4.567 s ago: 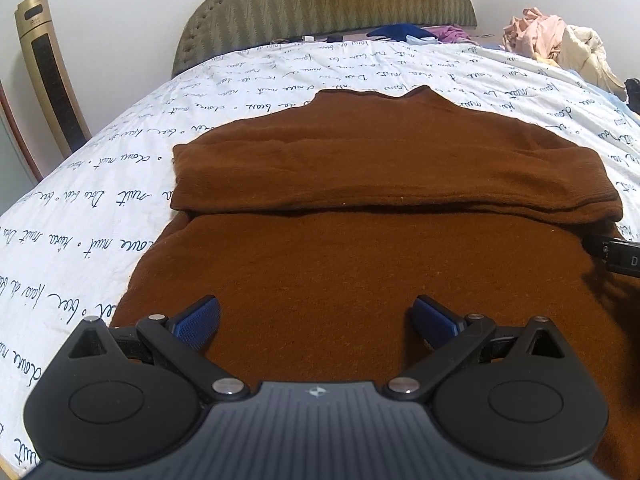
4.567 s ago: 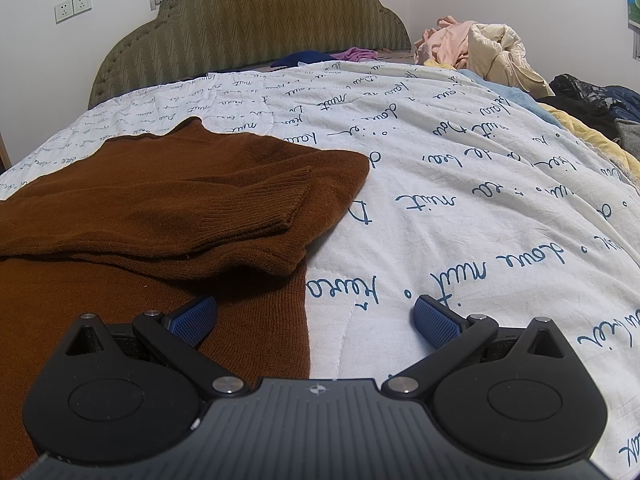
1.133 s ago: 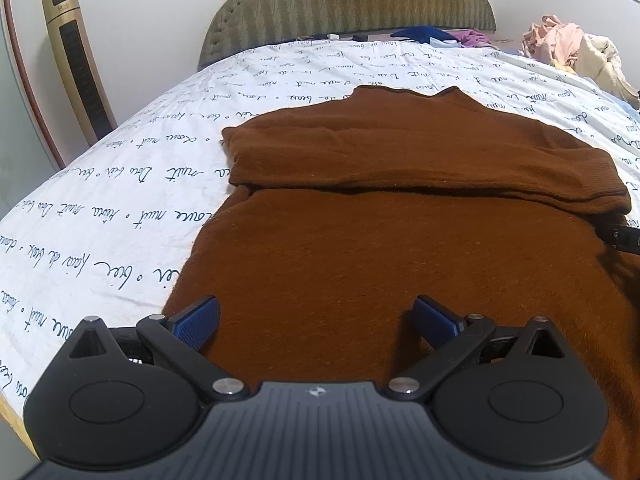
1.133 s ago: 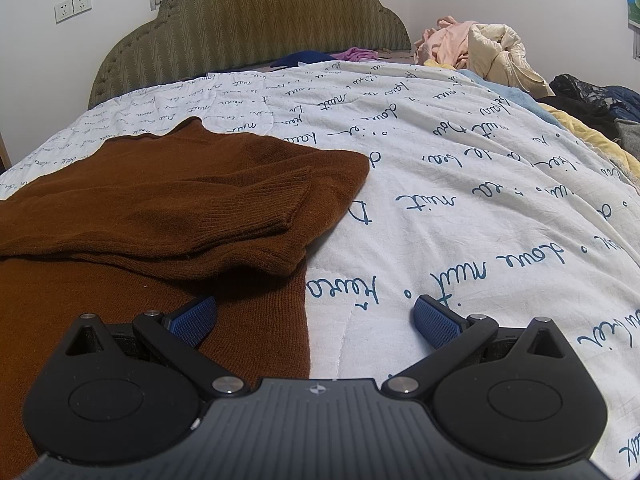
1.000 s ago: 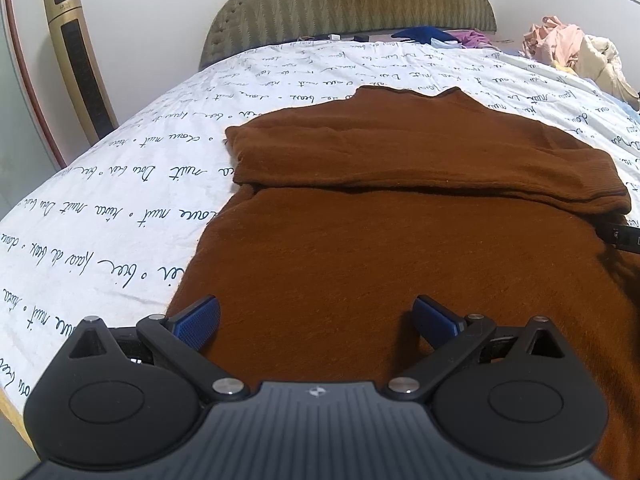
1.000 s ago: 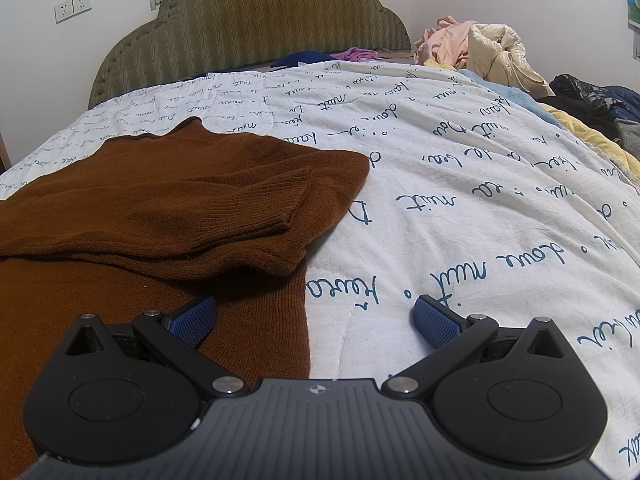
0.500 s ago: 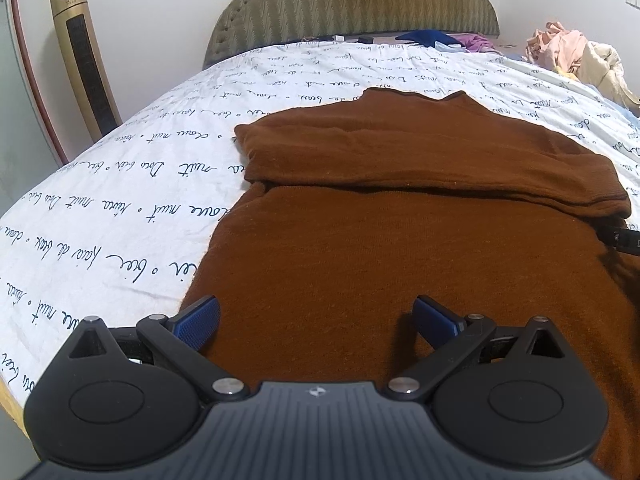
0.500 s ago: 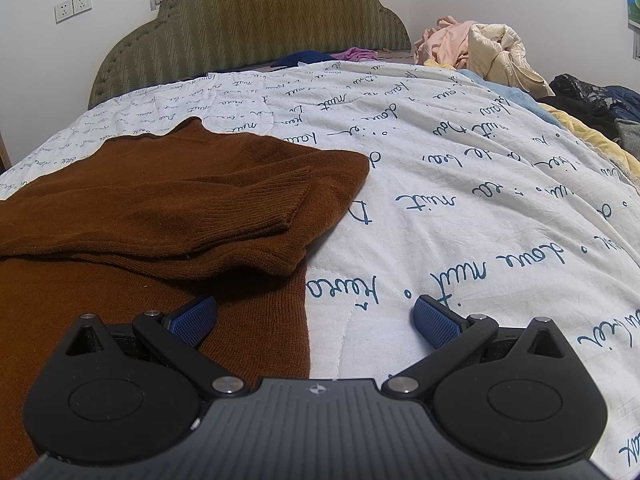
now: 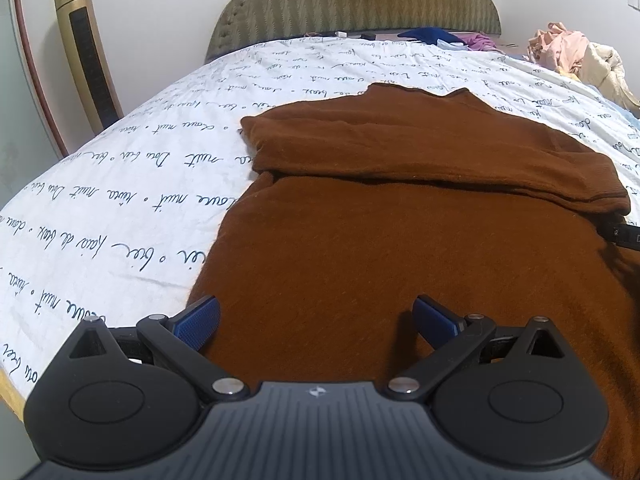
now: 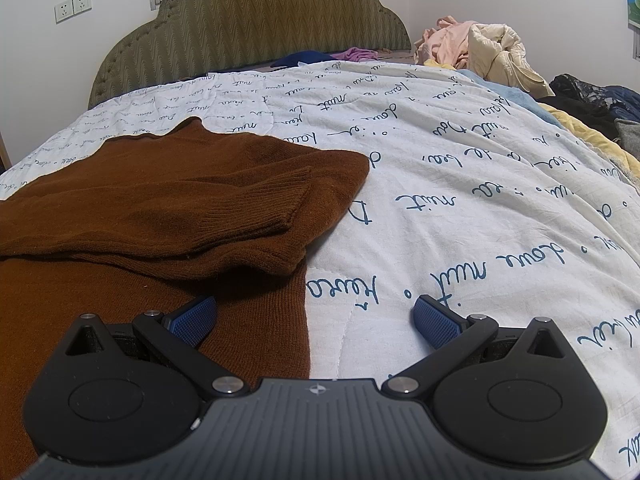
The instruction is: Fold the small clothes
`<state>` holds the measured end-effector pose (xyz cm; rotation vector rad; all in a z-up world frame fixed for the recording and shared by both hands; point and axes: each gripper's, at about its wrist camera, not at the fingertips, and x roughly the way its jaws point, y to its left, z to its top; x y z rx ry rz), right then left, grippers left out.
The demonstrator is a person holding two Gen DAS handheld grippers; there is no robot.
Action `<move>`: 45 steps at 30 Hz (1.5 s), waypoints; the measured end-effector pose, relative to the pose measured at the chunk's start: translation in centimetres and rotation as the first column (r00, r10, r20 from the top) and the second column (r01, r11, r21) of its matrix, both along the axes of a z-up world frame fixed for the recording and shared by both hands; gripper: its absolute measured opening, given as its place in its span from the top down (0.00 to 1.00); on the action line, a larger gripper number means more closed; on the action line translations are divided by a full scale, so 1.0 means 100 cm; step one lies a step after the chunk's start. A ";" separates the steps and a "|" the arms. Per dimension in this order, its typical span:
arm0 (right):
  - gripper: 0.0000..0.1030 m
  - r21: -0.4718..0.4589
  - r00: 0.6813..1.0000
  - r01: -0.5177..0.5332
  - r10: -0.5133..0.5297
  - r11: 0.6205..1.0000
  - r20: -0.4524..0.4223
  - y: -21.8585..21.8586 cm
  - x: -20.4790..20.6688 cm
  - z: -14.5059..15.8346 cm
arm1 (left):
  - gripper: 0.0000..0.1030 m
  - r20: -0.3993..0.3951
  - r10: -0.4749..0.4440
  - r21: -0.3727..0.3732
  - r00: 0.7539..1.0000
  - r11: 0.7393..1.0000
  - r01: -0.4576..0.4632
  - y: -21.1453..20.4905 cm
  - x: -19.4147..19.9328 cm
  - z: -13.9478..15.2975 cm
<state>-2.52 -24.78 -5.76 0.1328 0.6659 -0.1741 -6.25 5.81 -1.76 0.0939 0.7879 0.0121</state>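
Brown sweater [image 9: 400,240] flat on bed quilt [image 9: 120,184], sleeves folded across chest, left gripper [image 9: 316,322] spread wide over near left hem, right gripper [image 10: 314,320] spread wide straddling right hem edge, clothes pile [image 10: 476,50] far right

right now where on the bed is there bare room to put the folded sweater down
Bare quilt lies right of the brown sweater, up to the clothes pile. Another strip runs from the sweater's left edge to the bed's side. The headboard end is cluttered.
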 end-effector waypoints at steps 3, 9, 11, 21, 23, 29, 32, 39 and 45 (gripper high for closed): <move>0.00 0.000 1.000 0.000 0.000 1.000 0.000 0.000 0.000 0.000 | 0.00 0.000 0.005 -0.006 1.000 1.000 -0.005 0.002 -0.001 0.000; 0.00 0.000 1.000 0.000 0.000 1.000 0.000 0.000 0.000 0.000 | 0.00 0.005 0.003 -0.008 1.000 1.000 -0.003 0.003 -0.001 0.002; 0.00 0.000 1.000 0.000 0.000 1.000 0.000 0.000 0.000 0.000 | 0.00 0.007 0.003 -0.009 1.000 1.000 -0.003 0.004 -0.002 0.002; 0.00 0.000 1.000 0.000 0.000 1.000 0.000 0.000 0.000 0.000 | 0.00 0.018 0.003 -0.046 1.000 0.999 -0.003 0.045 -0.003 0.016; 0.00 0.000 1.000 0.000 0.000 1.000 0.000 0.000 0.000 0.000 | 0.00 -0.003 0.015 -0.090 1.000 0.996 -0.015 0.064 -0.004 0.016; 0.00 -0.013 1.000 0.000 0.000 1.000 -0.005 0.001 0.001 0.000 | 0.00 -0.052 0.011 -0.117 0.999 0.993 -0.017 0.100 -0.017 0.013; 0.00 -0.010 1.000 0.000 0.000 1.000 -0.004 0.002 0.001 0.000 | 0.00 -0.121 -0.051 -0.208 0.991 0.978 0.025 0.106 -0.022 0.004; 0.00 0.078 0.996 -0.082 0.079 0.994 0.031 -0.010 -0.025 0.017 | 0.01 -0.151 -0.164 -0.236 0.975 0.964 0.125 0.098 -0.038 -0.005; 0.00 0.144 0.969 -0.235 0.220 0.961 0.111 -0.015 -0.109 0.045 | 0.39 -0.155 -0.240 -0.276 0.958 0.942 0.192 0.092 -0.045 -0.002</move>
